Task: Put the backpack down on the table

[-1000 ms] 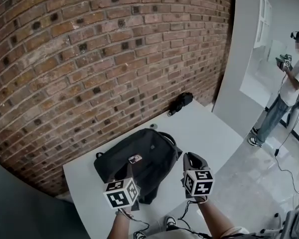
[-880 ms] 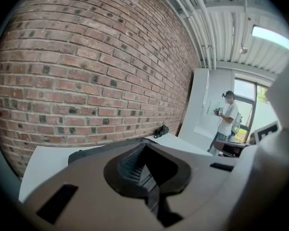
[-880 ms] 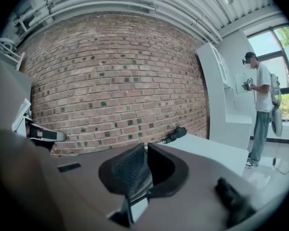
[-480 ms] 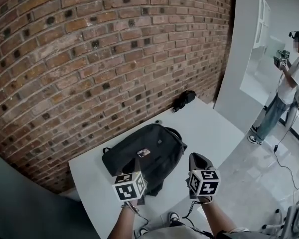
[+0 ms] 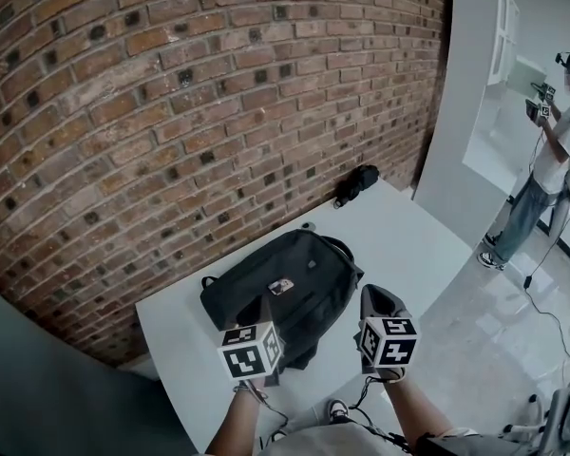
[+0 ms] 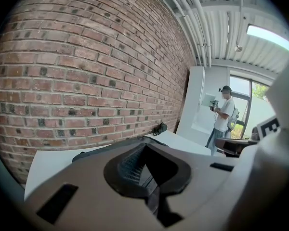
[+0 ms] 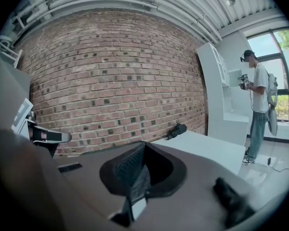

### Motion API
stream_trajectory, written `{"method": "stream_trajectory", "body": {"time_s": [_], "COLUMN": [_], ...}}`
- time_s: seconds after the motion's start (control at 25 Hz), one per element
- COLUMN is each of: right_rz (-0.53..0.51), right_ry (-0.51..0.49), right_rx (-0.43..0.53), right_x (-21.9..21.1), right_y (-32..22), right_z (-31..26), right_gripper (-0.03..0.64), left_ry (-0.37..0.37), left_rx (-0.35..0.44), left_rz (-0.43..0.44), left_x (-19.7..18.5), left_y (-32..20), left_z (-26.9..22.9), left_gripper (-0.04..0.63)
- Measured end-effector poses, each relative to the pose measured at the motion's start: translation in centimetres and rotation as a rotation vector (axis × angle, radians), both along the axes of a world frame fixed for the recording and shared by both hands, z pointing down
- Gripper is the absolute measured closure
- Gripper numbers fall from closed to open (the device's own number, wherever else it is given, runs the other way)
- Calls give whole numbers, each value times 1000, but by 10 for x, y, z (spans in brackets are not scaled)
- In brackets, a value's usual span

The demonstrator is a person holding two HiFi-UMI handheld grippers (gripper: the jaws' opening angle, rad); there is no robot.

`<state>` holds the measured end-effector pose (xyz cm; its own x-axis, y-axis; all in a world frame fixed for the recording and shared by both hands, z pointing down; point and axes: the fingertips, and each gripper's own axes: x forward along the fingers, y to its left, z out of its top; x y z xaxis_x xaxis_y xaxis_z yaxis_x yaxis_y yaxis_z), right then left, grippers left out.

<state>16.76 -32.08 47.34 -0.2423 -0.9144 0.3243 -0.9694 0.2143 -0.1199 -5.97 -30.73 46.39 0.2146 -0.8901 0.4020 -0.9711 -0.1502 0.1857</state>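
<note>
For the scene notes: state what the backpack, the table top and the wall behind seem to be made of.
The backpack: black soft fabric, probably nylon; matte, it sags and creases. The table top: white, smooth, even surface, likely laminate or painted board. The wall: red-brown brick, pale mortar joints, rough and unpainted.

The backpack is showing plain black against the white table, the wall is running red-brown brick with pale mortar, and the left gripper and right gripper are carrying cubes of black-and-white square markers.
</note>
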Motion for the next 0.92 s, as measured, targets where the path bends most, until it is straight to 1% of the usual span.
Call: {"method": "stream_trajectory", "body": {"time_s": [0.32, 0.92], "right_rz": [-10, -1], "right_ry": [4, 4], "right_rx": [1, -10], "right_x": [-9, -6], "right_y": [-9, -10], "right_z": [2, 7], "right_gripper": [586, 586], "left_ry": [7, 19], "left_rx": [1, -12], "left_rz": [-16, -2], "left_x": [-6, -2], "left_y": [-5, -10], "left_z": [2, 9], "left_gripper": [584, 584]}}
